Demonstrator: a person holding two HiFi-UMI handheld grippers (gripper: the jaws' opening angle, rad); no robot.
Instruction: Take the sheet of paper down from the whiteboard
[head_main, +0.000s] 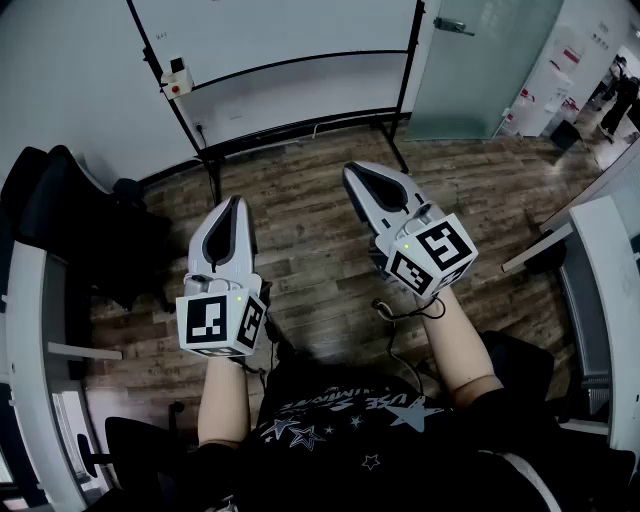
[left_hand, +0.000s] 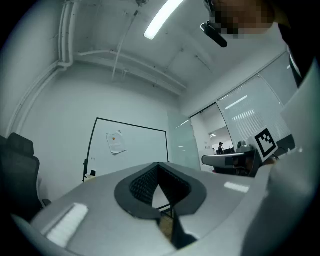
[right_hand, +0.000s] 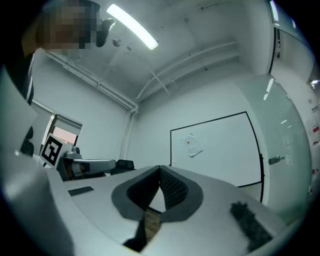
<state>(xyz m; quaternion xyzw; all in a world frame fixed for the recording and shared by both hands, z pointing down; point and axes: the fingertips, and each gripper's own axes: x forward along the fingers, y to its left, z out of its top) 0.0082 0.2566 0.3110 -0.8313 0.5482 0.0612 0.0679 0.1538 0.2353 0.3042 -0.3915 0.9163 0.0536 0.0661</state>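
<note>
The dark ribbed fingers (left_hand: 142, 185) of the grey left gripper (left_hand: 159, 166) are closed tip to tip with nothing between them. The fingers (right_hand: 172, 187) of the matching right gripper (right_hand: 160, 170) are pressed together and empty in the same way. In the head view both point forward side by side over the brown wood-plank floor (head_main: 320, 235), left gripper (head_main: 237, 202) and right gripper (head_main: 352, 170) a little apart.

Well ahead stands the large black-framed whiteboard (left_hand: 145, 150) on its stand. The small white sheet of paper (left_hand: 116, 142) hangs in its upper left part, slightly tilted, with a small red dot (left_hand: 114, 137) near its top that looks like a magnet. The right gripper view shows the same sheet (right_hand: 192, 145); the head view cuts it off.

Nothing has been reached yet, so the risks lie ahead. Fingers arriving closed would only push the sheet along the board, so one pair has to part first. Pulling the paper while the magnet presses on it could tear or crease it. The magnet may also drop once freed, and a firm push might shift the board on its stand.
</note>
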